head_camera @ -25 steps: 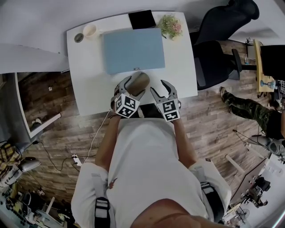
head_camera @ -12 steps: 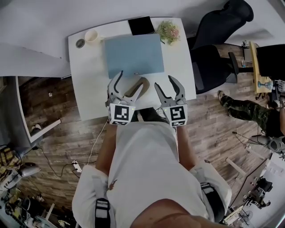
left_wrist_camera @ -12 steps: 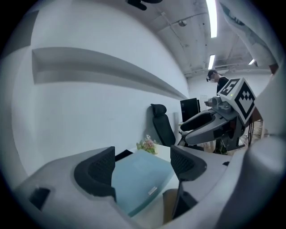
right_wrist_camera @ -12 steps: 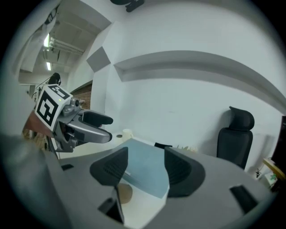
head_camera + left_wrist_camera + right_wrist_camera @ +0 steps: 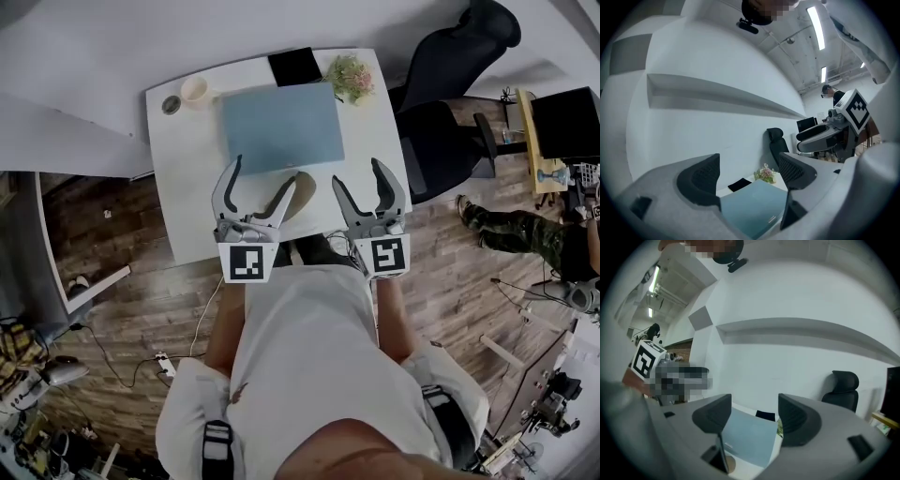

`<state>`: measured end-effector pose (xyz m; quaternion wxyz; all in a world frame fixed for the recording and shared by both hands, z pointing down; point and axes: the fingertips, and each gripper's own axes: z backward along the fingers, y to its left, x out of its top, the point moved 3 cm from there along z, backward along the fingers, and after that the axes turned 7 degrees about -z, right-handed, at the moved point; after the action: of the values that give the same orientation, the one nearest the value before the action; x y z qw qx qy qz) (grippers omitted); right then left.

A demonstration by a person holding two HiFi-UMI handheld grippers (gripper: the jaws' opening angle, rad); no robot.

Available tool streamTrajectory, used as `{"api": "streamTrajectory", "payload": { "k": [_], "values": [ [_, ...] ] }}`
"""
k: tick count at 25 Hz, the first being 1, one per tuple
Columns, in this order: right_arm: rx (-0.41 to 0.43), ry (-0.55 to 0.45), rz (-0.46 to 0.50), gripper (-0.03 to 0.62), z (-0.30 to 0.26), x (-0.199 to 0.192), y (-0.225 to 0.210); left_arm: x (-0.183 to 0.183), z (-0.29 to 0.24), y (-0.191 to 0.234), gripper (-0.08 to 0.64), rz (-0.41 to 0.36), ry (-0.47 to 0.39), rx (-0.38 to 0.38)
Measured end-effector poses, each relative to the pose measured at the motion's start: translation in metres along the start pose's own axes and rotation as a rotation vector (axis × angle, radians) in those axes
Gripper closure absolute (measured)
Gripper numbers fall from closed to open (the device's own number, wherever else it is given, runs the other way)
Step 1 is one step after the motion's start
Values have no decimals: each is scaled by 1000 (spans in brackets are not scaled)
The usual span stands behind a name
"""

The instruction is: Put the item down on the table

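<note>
Judging by how things lie, the put-down looks finished: on the white surface (image 5: 183,173), just in front of the blue mat (image 5: 281,127), the brown item (image 5: 294,197) lies flat near the front edge, apparently free of both tools. The left tool (image 5: 264,171) hangs over the mat's near-left corner with its jaws wide apart and nothing between them. The right tool (image 5: 359,171), off the mat's near-right corner, is opening its jaws, and they too are empty. To end the step well, I would lift both tools straight up and back, keeping the left one's inner jaw clear of the item so it is not nudged toward the edge. Around the surface runs a wooden floor (image 5: 112,216); a black office chair (image 5: 450,75) stands to the right of the mat. Behind the mat sit a black pad (image 5: 295,66) and a small bunch of flowers (image 5: 349,75), and off its far-left corner a cup (image 5: 194,89)
</note>
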<state>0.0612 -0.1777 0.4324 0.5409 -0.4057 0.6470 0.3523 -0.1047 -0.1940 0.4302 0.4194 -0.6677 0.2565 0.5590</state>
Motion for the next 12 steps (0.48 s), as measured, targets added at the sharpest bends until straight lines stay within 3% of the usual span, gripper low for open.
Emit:
{"api": "streamTrajectory", "payload": {
  "k": [6,12],
  "values": [
    [-19,-42,39,291,4,20,5,12,12,12,169,1,-1,30],
    [37,-77,42,291,4,26,4,21,16,11,169,-24,2,90]
  ]
}}
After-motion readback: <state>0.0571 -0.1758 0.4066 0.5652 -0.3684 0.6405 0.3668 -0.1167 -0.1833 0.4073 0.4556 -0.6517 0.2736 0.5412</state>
